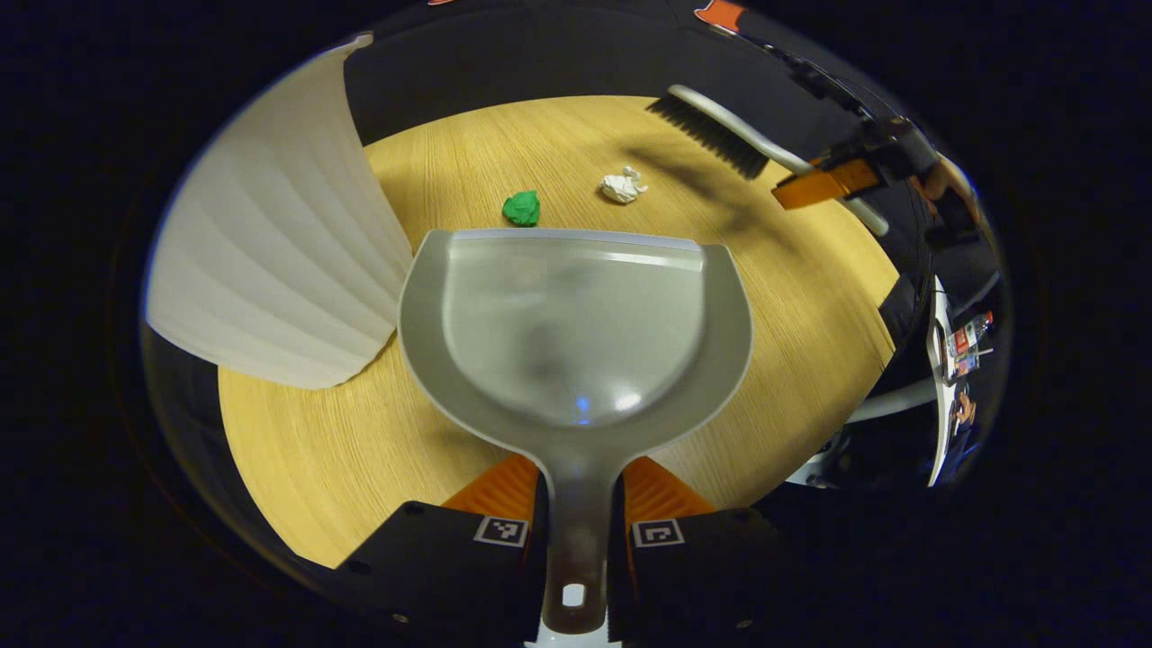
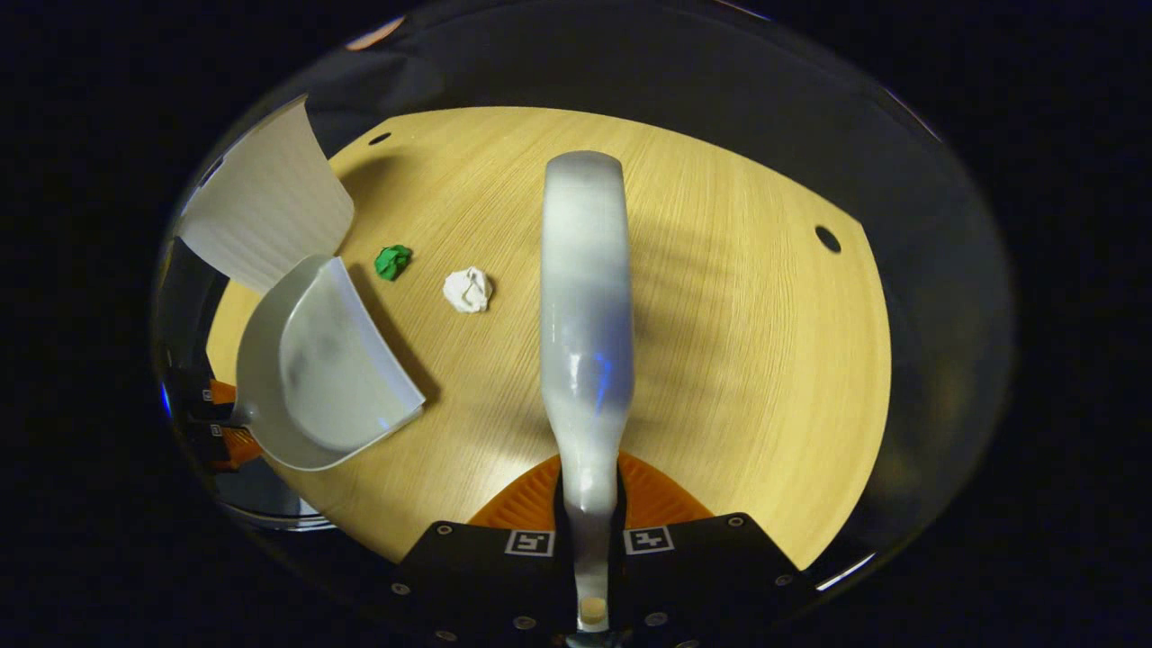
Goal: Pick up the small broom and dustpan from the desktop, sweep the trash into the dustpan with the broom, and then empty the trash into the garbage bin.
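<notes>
My left gripper (image 1: 579,504) is shut on the handle of the grey dustpan (image 1: 576,324), whose pan is empty and points at the trash. A green paper ball (image 1: 522,208) lies just past its front lip, and a white crumpled paper (image 1: 623,185) lies a little farther right. My right gripper (image 2: 589,499) is shut on the handle of the small white broom (image 2: 585,297), held above the wooden desktop (image 2: 738,342). In the left gripper view the broom's black bristles (image 1: 711,135) hover at the far right, behind the white paper. In the right gripper view the dustpan (image 2: 328,378) is at the left.
The white ribbed garbage bin (image 1: 270,261) stands at the left, touching the dustpan's left side; it appears again as the bin (image 2: 265,211) in the right gripper view. The desktop has small round holes (image 2: 827,238) near its far edge. Dark cloth surrounds the table.
</notes>
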